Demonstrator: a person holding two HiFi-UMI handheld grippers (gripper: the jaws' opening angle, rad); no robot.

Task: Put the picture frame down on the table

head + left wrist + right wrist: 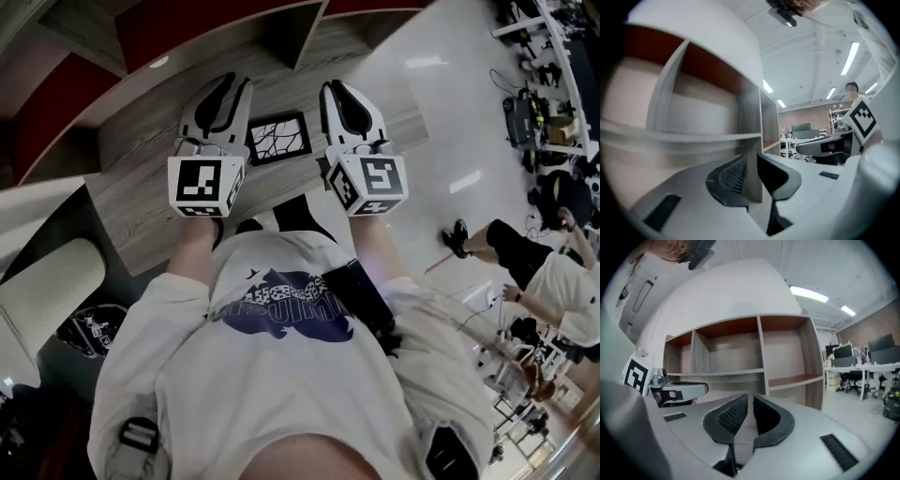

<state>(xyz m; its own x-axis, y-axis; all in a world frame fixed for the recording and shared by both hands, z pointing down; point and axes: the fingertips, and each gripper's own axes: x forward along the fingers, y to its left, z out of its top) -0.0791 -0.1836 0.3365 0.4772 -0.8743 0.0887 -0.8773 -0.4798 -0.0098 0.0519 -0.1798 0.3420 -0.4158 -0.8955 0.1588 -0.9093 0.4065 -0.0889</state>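
1 picture frame (278, 137) lies flat on the wood table (141, 202), btwn the 2 grippers, touching neither. Left gripper (234, 86): jaws apart, narrow gap, nothing in it. Right gripper (337, 89): jaws nearly together, slim gap, empty. 1 shelf unit (740, 348) on far side.

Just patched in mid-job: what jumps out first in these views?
In the head view, the left gripper and right gripper are held up side by side, each with its jaws slightly apart and nothing between them. Between the two, the picture frame lies flat on the wooden table. Both gripper views look onto an empty wooden shelf unit.
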